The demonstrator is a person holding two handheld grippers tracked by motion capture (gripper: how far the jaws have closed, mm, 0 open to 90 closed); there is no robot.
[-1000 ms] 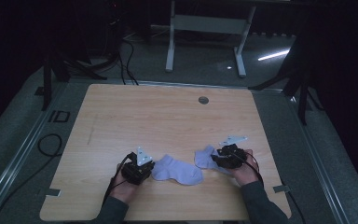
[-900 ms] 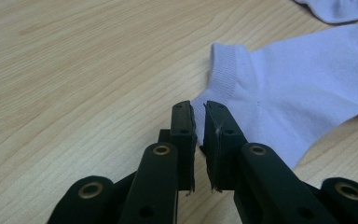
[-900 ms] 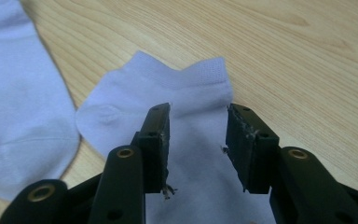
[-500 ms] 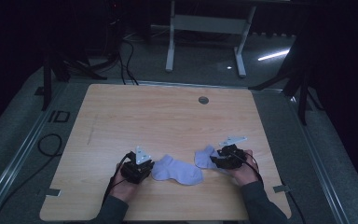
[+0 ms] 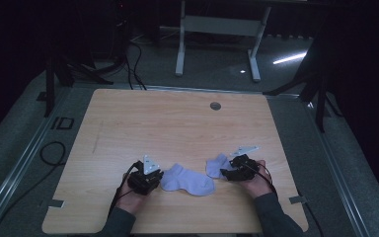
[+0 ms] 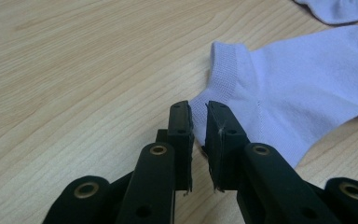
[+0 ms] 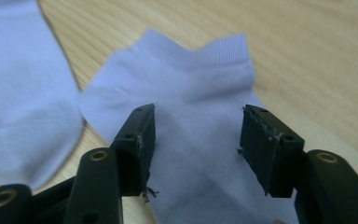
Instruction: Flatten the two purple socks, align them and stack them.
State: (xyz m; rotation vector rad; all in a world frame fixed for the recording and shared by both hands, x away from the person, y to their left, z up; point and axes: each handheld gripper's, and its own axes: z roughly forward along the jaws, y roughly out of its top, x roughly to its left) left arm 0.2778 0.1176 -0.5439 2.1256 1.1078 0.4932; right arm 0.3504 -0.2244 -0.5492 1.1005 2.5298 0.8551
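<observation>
**Two socks on the worktop, one at each gripper**

I hold a gripper in each hand at the near edge of the wooden worktop (image 5: 177,123). Two pale lilac socks lie flat on it between my hands.

My left gripper (image 6: 198,122) sits low over the worktop, its jaws drawn almost together with only a thin slit between them. The tips stand at the heel corner of the larger sock (image 6: 303,88), just below its ribbed cuff. From the left gripper view I cannot tell whether any cloth is caught in that slit; the sock's edge lies right against the jaw tips. In the high view this sock (image 5: 187,178) stretches from just beside my left gripper (image 5: 154,178) towards the middle of the near edge.

My right gripper (image 7: 196,140) is spread wide, nothing held between its jaws. The smaller sock (image 7: 191,98) lies directly beneath and ahead of the gap, its cuff end pointing away from me, with cloth showing between both jaws. In the high view this sock (image 5: 216,165) lies touching the front of my right gripper (image 5: 228,173).

The two socks lie near each other, with a strip of bare wood between them in the right gripper view. A small round grommet (image 5: 215,105) sits at the far side of the worktop, well apart from both socks.
</observation>
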